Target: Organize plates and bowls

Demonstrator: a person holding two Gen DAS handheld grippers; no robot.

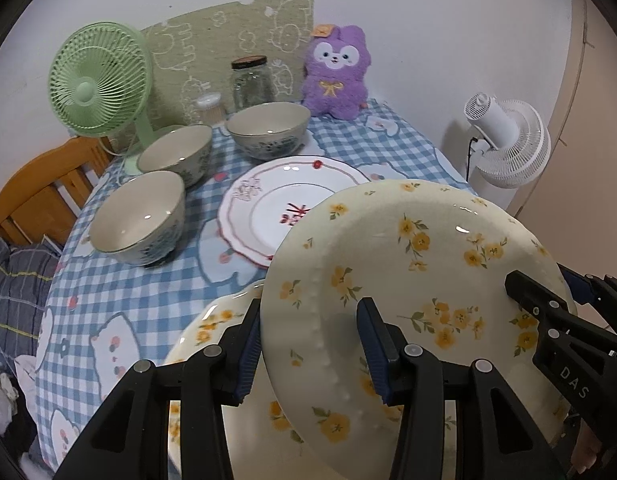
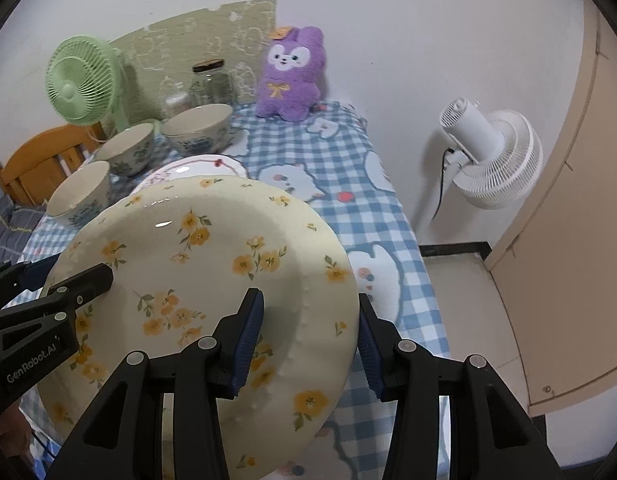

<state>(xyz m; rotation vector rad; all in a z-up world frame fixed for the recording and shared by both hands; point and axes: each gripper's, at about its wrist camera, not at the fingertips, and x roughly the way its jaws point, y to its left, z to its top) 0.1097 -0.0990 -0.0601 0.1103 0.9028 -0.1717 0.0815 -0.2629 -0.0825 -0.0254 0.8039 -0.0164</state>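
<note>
- A green fan (image 1: pixel 98 80) stands at the far left of the table, on the blue checked cloth (image 1: pixel 120 292).
- Three bowls (image 1: pixel 138 218) sit near the fan: one at the front, a second bowl (image 1: pixel 176 152) behind it, and a third bowl (image 1: pixel 270 128) further right by a glass jar (image 1: pixel 252 82).
- A white plate with red trim (image 1: pixel 276 200) lies flat in the middle of the cloth, just right of the bowls.
- A purple plush toy (image 1: pixel 336 72) sits at the back against the wall.
- The yellow-flowered plate (image 1: pixel 408 280) is raised and tilted above the table, partly over the white plate.
- The left gripper (image 1: pixel 310 344) clamps the flowered plate's left rim, one pad under it and one on top.
- The right gripper (image 2: pixel 310 336) clamps the opposite rim in the same way, fingers partly closed on the edge.
- A second flowered plate (image 1: pixel 212 324) lies on the cloth below the raised one.
- A white fan (image 1: pixel 508 140) stands off the table to the right.
</note>
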